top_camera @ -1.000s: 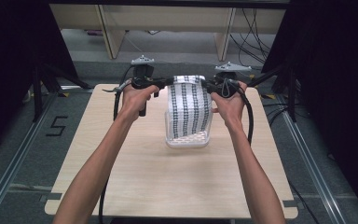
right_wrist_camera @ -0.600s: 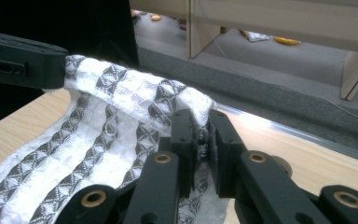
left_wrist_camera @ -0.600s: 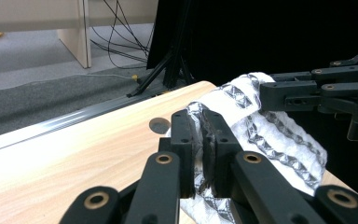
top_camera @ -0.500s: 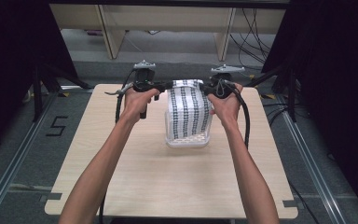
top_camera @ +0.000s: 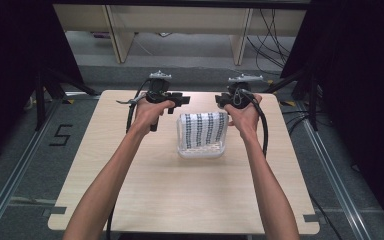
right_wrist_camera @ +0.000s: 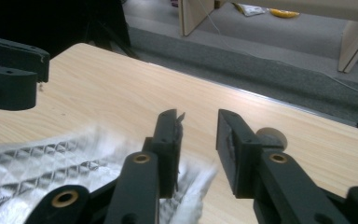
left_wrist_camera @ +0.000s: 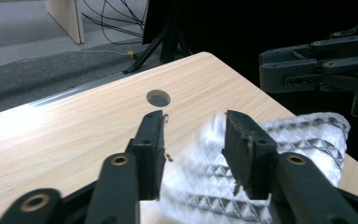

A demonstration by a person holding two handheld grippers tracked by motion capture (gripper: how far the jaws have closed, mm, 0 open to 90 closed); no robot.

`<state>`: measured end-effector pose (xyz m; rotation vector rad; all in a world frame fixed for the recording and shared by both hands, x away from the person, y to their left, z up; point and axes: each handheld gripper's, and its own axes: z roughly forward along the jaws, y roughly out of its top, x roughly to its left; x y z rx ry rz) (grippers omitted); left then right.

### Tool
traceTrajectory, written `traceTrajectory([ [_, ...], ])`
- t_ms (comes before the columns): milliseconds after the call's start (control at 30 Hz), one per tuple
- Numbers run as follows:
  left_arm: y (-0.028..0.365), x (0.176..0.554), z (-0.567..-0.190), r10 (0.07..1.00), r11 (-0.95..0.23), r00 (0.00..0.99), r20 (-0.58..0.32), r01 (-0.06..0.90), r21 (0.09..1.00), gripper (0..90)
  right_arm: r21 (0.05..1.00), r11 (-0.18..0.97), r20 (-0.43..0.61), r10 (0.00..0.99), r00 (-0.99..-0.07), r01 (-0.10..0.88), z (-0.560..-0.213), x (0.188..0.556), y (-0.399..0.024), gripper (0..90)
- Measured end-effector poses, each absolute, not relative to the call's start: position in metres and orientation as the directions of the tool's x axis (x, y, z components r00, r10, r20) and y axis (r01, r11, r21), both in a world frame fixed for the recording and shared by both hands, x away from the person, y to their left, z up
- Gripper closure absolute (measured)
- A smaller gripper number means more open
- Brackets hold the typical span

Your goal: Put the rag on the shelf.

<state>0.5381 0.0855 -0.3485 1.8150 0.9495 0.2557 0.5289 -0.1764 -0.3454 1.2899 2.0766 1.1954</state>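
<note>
pale wood counter (top_camera: pixel 145 190) carries the job. at left, the left gripper (top_camera: pixel 177 98) has just spread its fingers, the patterned cloth (top_camera: pixel 202 134) loose between them. the cloth has dropped from hanging to a heap mid-counter, so it looks released. at right, the right gripper (top_camera: pixel 221 101) has parted too. nothing obstructs; a hole (left_wrist_camera: pixel 158 97) lies beyond.

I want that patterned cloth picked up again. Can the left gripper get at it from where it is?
Probably yes: the left gripper hangs open right over the cloth, and nothing lies between them.
</note>
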Motion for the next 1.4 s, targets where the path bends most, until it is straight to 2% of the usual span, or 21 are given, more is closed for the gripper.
traceTrajectory([
  [467, 0.093, 0.533, -0.345, 0.699, -0.148, 0.663, -0.268, 0.501, 0.853, 45.6, 0.832, 0.223, 0.064, 0.870, -0.489, 0.507, -0.347, 0.530, -0.183, 65.4],
  [800, 0.103, 0.530, -0.344, 0.727, -0.132, 0.633, -0.264, 0.507, 0.852, 38.5, 0.835, 0.210, 0.083, 0.866, -0.492, 0.509, -0.340, 0.524, -0.187, 58.8],
  [1067, 0.111, 0.519, -0.339, 0.719, -0.131, 0.644, -0.261, 0.495, 0.859, 37.4, 0.849, 0.214, 0.065, 0.865, -0.498, 0.483, -0.333, 0.516, -0.196, 55.5],
  [1400, 0.117, 0.506, -0.339, 0.706, -0.152, 0.664, -0.244, 0.479, 0.865, 35.8, 0.852, 0.196, 0.093, 0.855, -0.510, 0.485, -0.331, 0.508, -0.200, 55.0],
])
